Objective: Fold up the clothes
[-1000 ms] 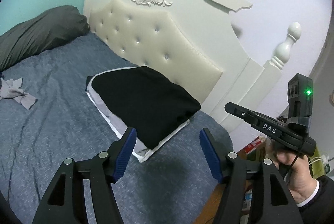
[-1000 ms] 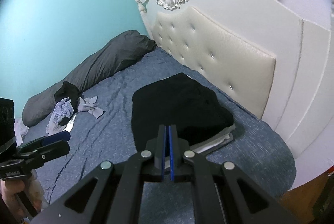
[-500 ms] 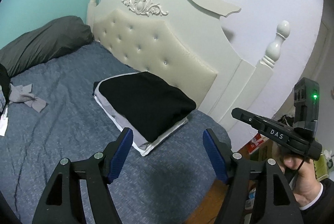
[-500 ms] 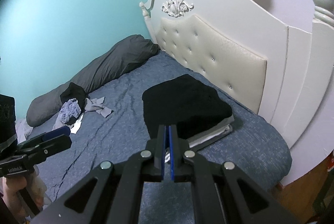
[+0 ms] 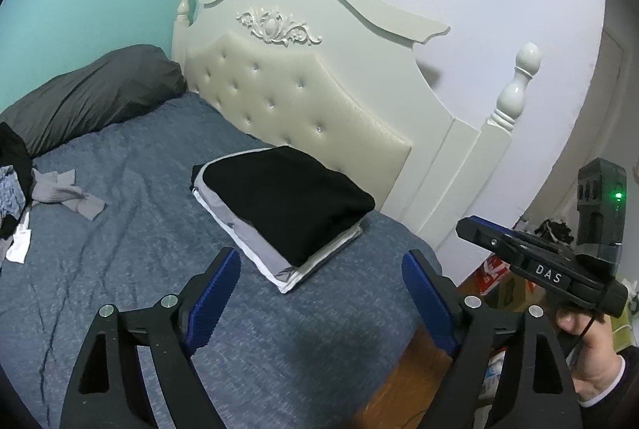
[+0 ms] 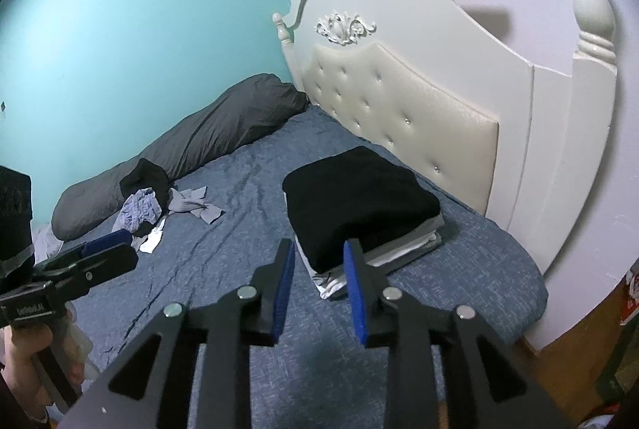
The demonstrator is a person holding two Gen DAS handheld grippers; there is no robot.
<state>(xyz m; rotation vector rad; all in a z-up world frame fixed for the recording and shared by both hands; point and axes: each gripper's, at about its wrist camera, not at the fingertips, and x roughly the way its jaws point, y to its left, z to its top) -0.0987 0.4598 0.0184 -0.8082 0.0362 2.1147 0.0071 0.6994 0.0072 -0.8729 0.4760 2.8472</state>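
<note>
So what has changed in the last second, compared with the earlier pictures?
The right tool, shut a second ago, has opened; it holds nothing. Both tools have drawn back from the folded stack, which now looks farther off. The left tool stays open and empty. The stack and the unfolded clothes pile lie as before.

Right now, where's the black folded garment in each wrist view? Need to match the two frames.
Left wrist: black folded garment sits centre frame, topping the folded stack, above the open left gripper.
Right wrist: black folded garment sits centre-right, topping the stack, just beyond the open right gripper.
Shared landmark: the tufted headboard directly behind the stack.
</note>
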